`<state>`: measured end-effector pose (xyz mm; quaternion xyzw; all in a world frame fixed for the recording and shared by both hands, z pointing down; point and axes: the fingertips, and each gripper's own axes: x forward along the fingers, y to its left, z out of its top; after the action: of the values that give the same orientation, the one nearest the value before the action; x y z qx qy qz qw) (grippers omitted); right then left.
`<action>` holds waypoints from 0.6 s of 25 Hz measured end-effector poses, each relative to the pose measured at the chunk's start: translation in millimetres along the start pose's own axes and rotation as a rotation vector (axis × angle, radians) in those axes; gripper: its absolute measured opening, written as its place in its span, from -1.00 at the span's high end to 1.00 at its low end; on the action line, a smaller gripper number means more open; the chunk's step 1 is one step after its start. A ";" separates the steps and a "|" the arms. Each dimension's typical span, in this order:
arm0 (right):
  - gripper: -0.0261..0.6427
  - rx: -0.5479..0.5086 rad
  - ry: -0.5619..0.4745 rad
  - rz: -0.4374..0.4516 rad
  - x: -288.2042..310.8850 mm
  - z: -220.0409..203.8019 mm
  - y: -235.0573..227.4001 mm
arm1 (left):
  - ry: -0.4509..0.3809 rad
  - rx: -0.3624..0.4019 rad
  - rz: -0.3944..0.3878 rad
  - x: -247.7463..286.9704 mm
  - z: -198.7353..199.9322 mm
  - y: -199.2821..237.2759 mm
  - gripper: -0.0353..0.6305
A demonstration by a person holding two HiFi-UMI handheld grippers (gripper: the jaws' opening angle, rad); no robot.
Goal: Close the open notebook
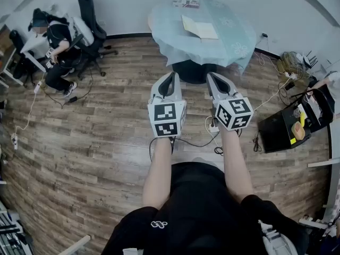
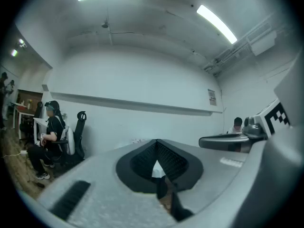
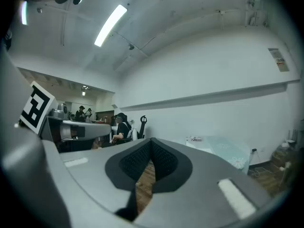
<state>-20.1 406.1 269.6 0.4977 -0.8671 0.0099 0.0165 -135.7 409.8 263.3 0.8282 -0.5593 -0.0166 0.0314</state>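
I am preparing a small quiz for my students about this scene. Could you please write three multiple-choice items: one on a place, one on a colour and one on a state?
1. Where does the notebook lie?
A) on the round table
B) on the floor
C) on an office chair

2. What colour is the cloth on that table?
A) red
B) light blue
C) black

3. How do the jaws of the right tool stand?
A) wide apart
B) closed on the notebook
C) together, with nothing between them

Answers:
1 A: the head view shows it lying open on the table top, far ahead of both tools.
2 B: the cloth is pale blue with a faint white pattern.
3 C: in the right gripper view the pads meet, and only floor shows below them.
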 end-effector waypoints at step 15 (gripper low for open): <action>0.89 -0.025 0.023 0.023 20.1 -5.8 9.0 | 0.021 -0.067 0.016 7.6 -13.1 30.3 0.88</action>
<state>-37.9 393.5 276.2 0.4872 -0.8726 0.0047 0.0325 -160.1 391.9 278.5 0.8224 -0.5646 -0.0262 0.0653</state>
